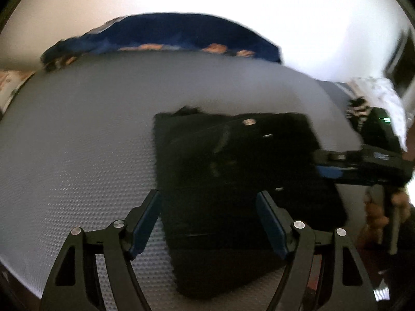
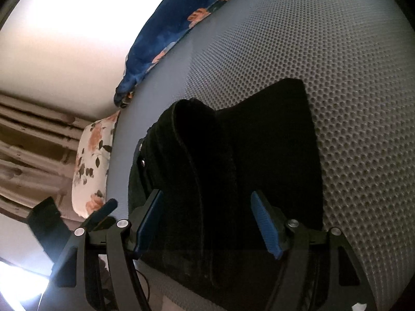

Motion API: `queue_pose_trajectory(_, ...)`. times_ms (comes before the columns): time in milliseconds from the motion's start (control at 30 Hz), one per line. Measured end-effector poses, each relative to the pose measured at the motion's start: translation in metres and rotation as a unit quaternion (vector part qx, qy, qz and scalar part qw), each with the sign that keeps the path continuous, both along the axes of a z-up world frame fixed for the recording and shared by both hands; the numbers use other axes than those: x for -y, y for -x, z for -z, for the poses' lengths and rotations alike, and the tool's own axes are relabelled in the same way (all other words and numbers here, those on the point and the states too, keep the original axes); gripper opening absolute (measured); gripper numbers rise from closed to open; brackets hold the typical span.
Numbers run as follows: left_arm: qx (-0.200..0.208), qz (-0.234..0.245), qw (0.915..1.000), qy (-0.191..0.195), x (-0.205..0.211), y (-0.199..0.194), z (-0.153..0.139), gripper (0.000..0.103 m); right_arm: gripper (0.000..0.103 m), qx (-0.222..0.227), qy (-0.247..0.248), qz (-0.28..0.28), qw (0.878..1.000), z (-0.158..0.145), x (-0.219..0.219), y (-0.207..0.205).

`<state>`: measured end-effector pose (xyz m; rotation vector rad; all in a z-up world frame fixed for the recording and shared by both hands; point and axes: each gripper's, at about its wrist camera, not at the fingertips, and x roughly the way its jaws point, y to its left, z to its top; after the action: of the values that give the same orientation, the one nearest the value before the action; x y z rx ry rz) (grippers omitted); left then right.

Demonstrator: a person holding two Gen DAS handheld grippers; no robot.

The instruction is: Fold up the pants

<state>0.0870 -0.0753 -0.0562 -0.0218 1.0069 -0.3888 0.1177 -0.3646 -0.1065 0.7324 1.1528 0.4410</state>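
Note:
Black pants lie folded into a compact rectangle on a grey dimpled mat. A metal button shows near their far edge. My left gripper is open and empty, just above the near left part of the pants. My right gripper is open and empty, over the near end of the pants. In the left wrist view the right gripper reaches in from the right at the pants' right edge. In the right wrist view part of the left gripper shows at lower left.
A dark blue floral blanket lies along the mat's far edge, also in the right wrist view. A white floral pillow sits beside the mat. White patterned fabric lies at the right. A pale wall is behind.

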Motion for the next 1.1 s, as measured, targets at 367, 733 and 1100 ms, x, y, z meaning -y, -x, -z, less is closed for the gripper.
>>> queue_pose_trajectory(367,-0.014,-0.007,0.9996,-0.023,0.001,-0.002,0.017,0.075,0.067,0.012,-0.006,-0.010,1.000,0.002,-0.005,-0.007)
queue_pose_trajectory(733,-0.027,-0.007,0.9993,-0.026,0.002,-0.006,0.027,0.075,0.067,0.016,-0.003,-0.032,0.999,0.004,-0.015,-0.025)
queue_pose_trajectory(1100,-0.036,-0.013,0.9991,-0.015,-0.002,-0.008,0.035,0.078,0.067,0.026,-0.005,-0.049,0.998,0.006,-0.021,-0.044)
